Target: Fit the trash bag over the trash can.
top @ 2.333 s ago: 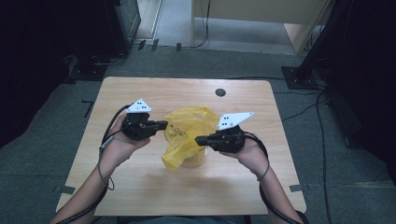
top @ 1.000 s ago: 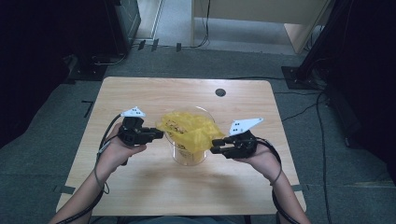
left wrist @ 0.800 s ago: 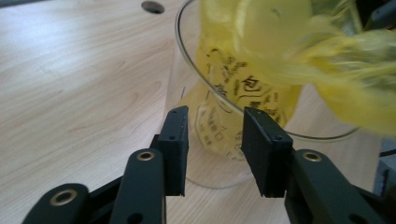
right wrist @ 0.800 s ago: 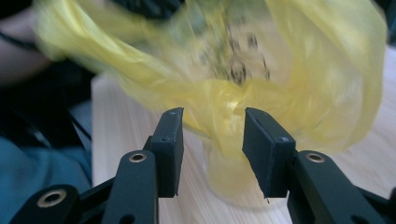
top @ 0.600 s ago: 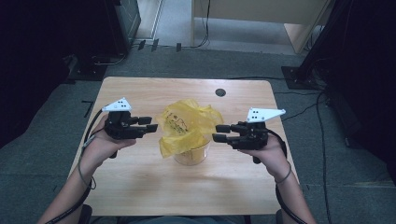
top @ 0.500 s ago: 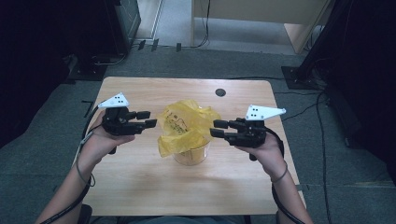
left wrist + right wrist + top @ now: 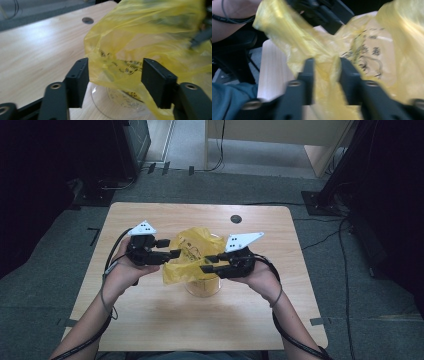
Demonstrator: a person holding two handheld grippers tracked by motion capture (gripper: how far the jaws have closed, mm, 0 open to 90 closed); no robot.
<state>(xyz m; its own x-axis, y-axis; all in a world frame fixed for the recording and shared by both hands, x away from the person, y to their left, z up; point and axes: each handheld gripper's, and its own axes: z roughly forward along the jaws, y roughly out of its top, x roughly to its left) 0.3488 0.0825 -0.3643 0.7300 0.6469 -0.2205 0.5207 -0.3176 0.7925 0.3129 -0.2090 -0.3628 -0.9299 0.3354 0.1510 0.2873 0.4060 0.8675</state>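
- Both hands have drawn back in toward the middle since half a second ago, when they were held wide of the yellow plastic bag (image 7: 192, 255); now each gripper meets the bag again.
- Worktop (image 7: 150, 320): pale wood, with a small dark round spot (image 7: 236, 219) near its far edge; grey carpet lies all around it.
- Yellow plastic bag: thin, see-through film with dark print, draped over and into a clear glass bowl (image 7: 202, 287) that stands near the middle of the worktop. Crumpled film rises above the bowl's rim and hangs over its near left side.
- Clear glass bowl: upright on the worktop, its rim mostly covered by the bag; in the left gripper view its curved wall (image 7: 105, 105) shows below the film.
- Left gripper (image 7: 167, 249): at the bag's left side, pointing right. Its jaws have just been opening and stand well apart; in the left gripper view (image 7: 115, 80) a fold of film lies between them, but the pads do not press on it.
- Right gripper (image 7: 209, 264): at the bag's near right edge, pointing left, above the bowl. Its jaws have just been closing; in the blurred right gripper view (image 7: 325, 75) a bunched strip of film runs up between them, and I cannot tell whether the pads pinch it.
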